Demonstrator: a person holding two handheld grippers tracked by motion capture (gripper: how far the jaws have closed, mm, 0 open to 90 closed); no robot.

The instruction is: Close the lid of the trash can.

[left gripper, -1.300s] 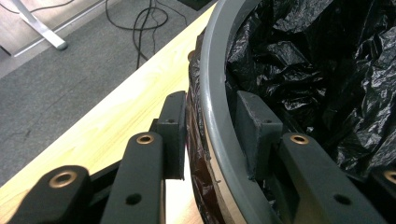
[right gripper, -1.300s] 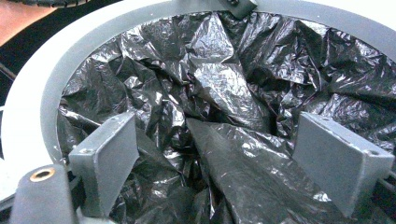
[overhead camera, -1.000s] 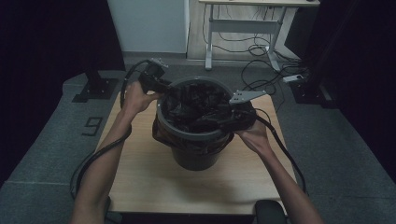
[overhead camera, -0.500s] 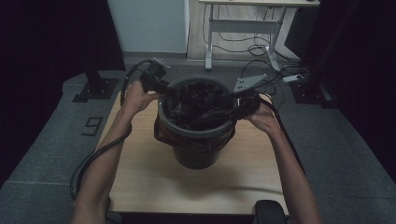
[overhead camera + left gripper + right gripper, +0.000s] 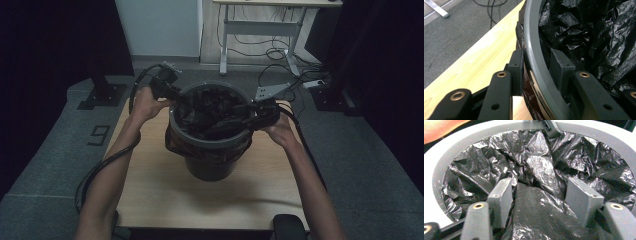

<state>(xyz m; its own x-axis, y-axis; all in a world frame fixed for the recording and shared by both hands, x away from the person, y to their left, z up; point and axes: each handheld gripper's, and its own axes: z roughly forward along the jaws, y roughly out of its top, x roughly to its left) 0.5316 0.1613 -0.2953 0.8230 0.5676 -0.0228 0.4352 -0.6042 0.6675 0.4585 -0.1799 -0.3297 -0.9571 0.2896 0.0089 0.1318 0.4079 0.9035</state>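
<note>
**One mark legible: a figure on the floor mat**

The only readable sign is a single dark digit, "9" (image 5: 99, 135), set on the grey floor mat (image 5: 45, 150) in the high view. It lies at about 9 o'clock from the wooden table (image 5: 150, 200), just beside the table's left edge and near the person's left forearm. Seen from the camera's side it reads as a 9, though it could equally be a 6 viewed upside down. No other lettering can be read.

A light wooden table (image 5: 150, 190) on grey carpet carries a dark bin (image 5: 210, 167) lined with black plastic.
</note>
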